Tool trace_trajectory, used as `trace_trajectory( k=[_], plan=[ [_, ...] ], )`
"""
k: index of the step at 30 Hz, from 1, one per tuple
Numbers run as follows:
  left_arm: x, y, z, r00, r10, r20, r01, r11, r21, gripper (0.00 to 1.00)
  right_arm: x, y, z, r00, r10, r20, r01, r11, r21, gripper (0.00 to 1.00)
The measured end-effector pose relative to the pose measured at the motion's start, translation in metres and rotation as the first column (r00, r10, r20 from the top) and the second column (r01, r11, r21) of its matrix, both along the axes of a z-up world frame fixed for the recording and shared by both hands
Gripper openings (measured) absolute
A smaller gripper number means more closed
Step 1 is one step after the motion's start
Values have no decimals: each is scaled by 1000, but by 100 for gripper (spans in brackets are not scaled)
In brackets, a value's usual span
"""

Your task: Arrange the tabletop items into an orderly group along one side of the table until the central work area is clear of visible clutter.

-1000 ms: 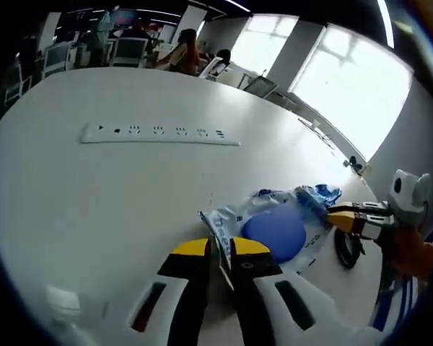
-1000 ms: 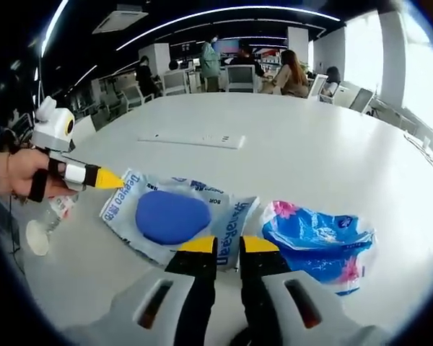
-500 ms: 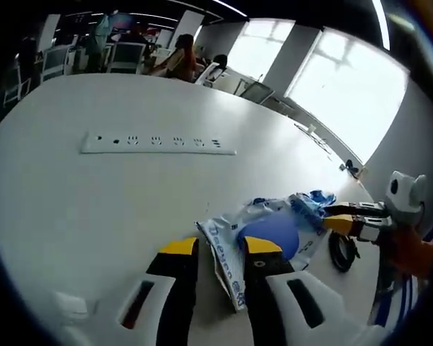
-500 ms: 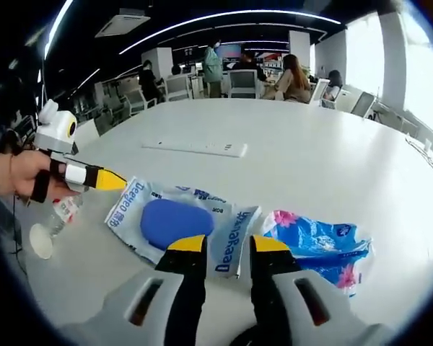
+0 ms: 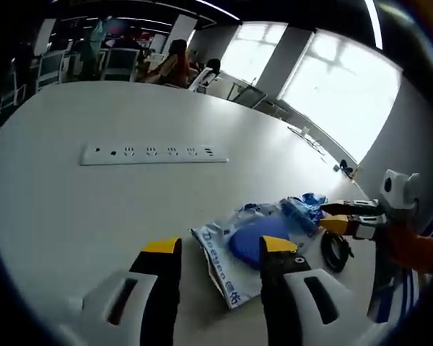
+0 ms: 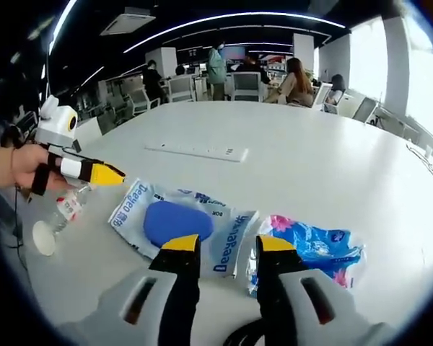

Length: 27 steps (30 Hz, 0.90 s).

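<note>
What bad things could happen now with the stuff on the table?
The clear plastic bottle lies on its side by the edge of the white table, so a bump from the left gripper might roll it off. The right gripper stands open over the white packet with a blue oval pad, beside the crinkly blue plastic pack; closing might catch both, or the slick film might slip free.

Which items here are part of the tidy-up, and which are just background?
Job: pouch with blue pad, blue tissue pack, plastic bottle, black cable coil.
Background: power strip, chairs, seated people.
</note>
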<state>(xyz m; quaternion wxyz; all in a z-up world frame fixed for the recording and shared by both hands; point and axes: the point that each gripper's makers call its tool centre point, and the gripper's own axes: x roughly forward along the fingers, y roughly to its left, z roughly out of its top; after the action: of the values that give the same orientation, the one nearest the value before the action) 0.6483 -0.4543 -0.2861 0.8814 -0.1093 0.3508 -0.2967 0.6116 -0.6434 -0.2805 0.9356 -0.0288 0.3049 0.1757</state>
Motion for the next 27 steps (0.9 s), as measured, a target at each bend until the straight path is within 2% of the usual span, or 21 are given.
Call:
trace_trajectory(
  k=[5,14,27],
  plan=[
    [-2,1,5,1000,-19,15,19,1000,3,53,0,0,3,1000,12,3,-12,1000,2,32],
    [-10,5,15,999,-47,18,47,999,2,64,-3,4,8,999,42,-7,-42,999,3,40],
    [-22,14,36,998,-59,37,59,998,1,73,-9,8,20,996,84,-15,-84,996,27,48]
  ],
)
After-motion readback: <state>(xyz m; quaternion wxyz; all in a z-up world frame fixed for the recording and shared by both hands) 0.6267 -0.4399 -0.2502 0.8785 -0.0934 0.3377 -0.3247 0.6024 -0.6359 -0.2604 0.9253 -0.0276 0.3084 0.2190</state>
